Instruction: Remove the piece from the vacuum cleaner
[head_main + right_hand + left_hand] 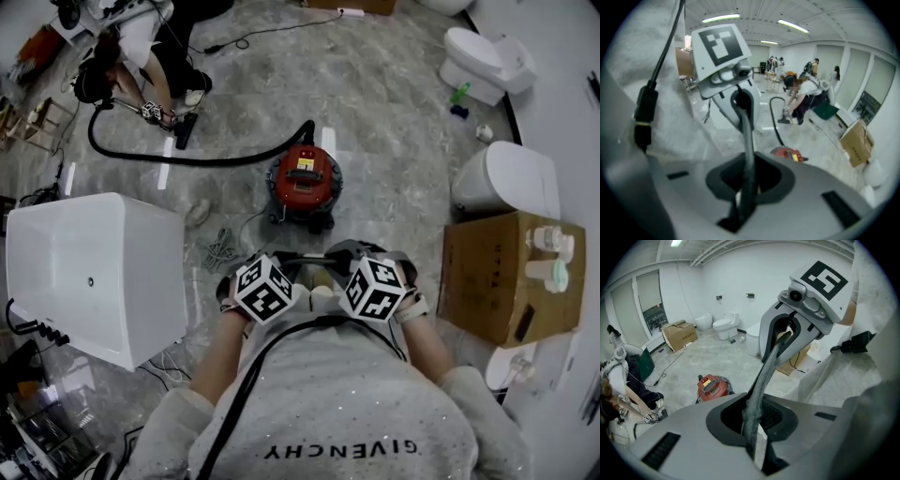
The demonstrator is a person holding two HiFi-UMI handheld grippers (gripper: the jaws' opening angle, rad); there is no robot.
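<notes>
The left gripper view showed the left gripper with its jaws nearly together, clamped on one end of a thin dark piece. The piece ran up from those jaws straight into the jaws of the other tool. The right gripper view gave the matching picture: the right gripper was likewise pinched tight on the piece, which stretched away to the left gripper facing it. So both tools gripped the same slim part, one at each end, and it hung in the air between them.

In the head view the two grippers sat close together just in front of the person's grey sweater, marker cubes turned upward, with the piece bridging the short gap between them.

Just beyond, on the grey marbled floor, stood the red vacuum cleaner — apart from the piece, not touching it. A black hose curved away from it to the far left, where another person bent over its end. A white bathtub lay to the left and a cardboard box to the right; a white toilet stood farthest off.
</notes>
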